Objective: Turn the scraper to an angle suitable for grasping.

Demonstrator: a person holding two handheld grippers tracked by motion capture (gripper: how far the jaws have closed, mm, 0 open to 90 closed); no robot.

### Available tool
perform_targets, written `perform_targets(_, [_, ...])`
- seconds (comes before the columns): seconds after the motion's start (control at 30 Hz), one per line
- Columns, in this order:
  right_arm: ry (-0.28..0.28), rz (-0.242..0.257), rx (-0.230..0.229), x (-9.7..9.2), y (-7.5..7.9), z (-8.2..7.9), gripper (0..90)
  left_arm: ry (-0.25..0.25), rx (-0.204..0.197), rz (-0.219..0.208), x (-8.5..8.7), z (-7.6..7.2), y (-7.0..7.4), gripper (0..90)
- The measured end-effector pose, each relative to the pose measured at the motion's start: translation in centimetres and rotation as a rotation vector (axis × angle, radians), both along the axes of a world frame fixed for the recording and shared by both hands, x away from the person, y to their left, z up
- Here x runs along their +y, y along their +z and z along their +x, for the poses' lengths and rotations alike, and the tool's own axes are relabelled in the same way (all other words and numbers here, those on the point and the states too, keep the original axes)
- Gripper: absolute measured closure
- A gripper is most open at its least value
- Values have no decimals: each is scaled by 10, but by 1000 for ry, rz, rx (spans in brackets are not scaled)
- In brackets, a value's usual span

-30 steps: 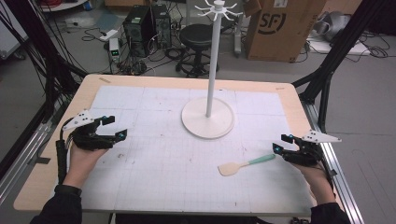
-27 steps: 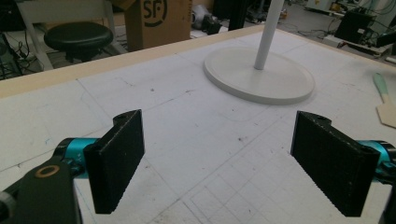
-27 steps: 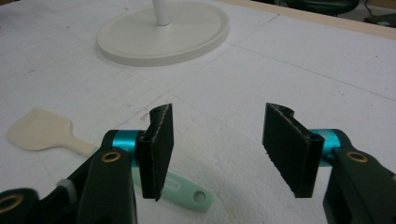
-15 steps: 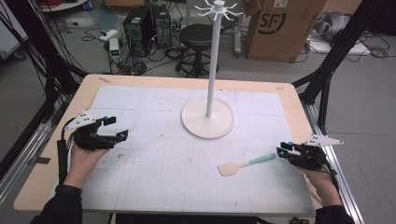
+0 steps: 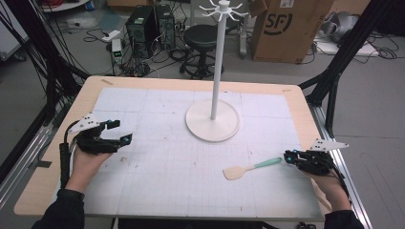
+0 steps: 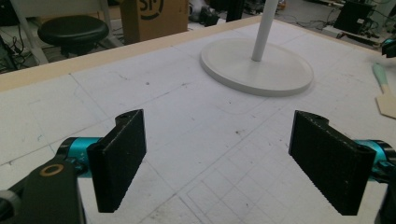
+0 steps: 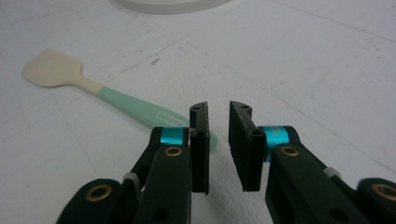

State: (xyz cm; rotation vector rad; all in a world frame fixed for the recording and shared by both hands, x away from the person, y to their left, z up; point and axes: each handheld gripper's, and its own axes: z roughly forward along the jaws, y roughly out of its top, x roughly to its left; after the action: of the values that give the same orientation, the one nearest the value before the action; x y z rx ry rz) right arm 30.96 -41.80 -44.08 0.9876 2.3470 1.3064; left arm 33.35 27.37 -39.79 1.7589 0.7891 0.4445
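Right tool [image 7: 218, 140] jaws narrower than before, beside spatula [image 7: 107, 95] handle.

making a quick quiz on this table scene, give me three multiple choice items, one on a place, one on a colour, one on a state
1. Where does the spatula lie?
A. on the stand's base
B. on the mat, near the right gripper
C. beside the left gripper

2. What colour is its handle?
A. mint green
B. red
C. black

3. How do the left gripper's jaws stand?
A. shut on the spatula
B. shut on nothing
C. wide open

B: it lies flat, its handle end by the right jaws.
A: green handle, cream blade.
C: bare mat shows between the pads.
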Motion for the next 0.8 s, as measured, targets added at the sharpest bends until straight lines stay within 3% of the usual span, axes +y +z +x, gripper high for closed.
perform_targets(0.27, [26,-15,37,2,-2,1,829,-5,2,13,-1,-1,0,197])
perform_targets(0.43, [69,-51,70,8,-7,3,830,-10,6,20,-2,-1,-1,199])
perform_targets(0.8, [56,-70,82,11,-9,5,830,-14,6,29,-4,-1,-1,200])
